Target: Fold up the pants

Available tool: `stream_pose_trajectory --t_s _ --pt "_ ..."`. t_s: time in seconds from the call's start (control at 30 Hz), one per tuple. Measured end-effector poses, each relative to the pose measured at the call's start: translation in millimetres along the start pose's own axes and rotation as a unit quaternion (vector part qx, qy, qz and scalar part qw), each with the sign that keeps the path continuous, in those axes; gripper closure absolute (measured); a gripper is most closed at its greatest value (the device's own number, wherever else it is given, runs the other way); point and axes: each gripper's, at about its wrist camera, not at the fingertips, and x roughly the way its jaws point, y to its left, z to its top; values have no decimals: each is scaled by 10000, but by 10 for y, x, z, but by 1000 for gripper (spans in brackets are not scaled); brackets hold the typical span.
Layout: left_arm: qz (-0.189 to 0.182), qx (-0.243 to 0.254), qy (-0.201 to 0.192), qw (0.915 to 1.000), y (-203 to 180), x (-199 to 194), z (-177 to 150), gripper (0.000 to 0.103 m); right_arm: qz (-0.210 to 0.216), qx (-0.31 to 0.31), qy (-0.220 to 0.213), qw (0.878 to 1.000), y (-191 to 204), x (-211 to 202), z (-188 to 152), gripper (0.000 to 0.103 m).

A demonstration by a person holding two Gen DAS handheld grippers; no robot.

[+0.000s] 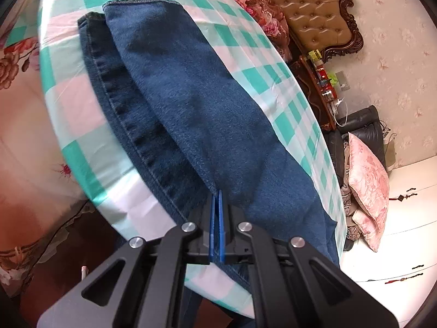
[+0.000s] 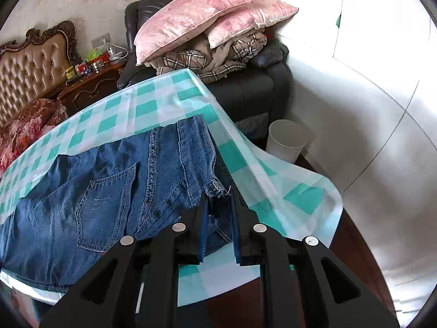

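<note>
Jeans: heavy, limp denim. Left gripper pinches leg fabric, bottom centre; right gripper clamps waistband corner, a sound hold.

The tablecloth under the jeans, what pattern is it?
Green and white checks on the tablecloth, clearest from the right wrist.

We found most of the table's top taken up by the pants, which lay lengthwise along it. Bare checkered cloth remained only as a strip along each long edge and past the hem at the far end, room enough for a gripper to pass. In the right wrist view, the cloth hung loose over the table's corner, with the waistband corner just at that edge. Beyond it, a white bin stood on the floor near a dark armchair heaped with pillows and blankets, crowding that side. The floor below the near edge lay open.
</note>
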Motion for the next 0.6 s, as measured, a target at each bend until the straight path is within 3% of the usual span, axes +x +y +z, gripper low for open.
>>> stream_pose_trajectory --t_s 0.3,0.47,0.53,0.6 --pt "239 -95 234 9994 167 244 -54 101 -105 102 489 9987 -93 378 -153 88" --pt "150 125 20 9998 34 62 -64 102 49 112 277 9995 -102 224 -96 88" --pt "225 209 40 9995 31 91 -93 102 -81 40 475 9988 -86 414 -142 88" --pt "213 -23 176 9996 159 185 -101 102 -139 52 622 9980 -106 563 -209 88"
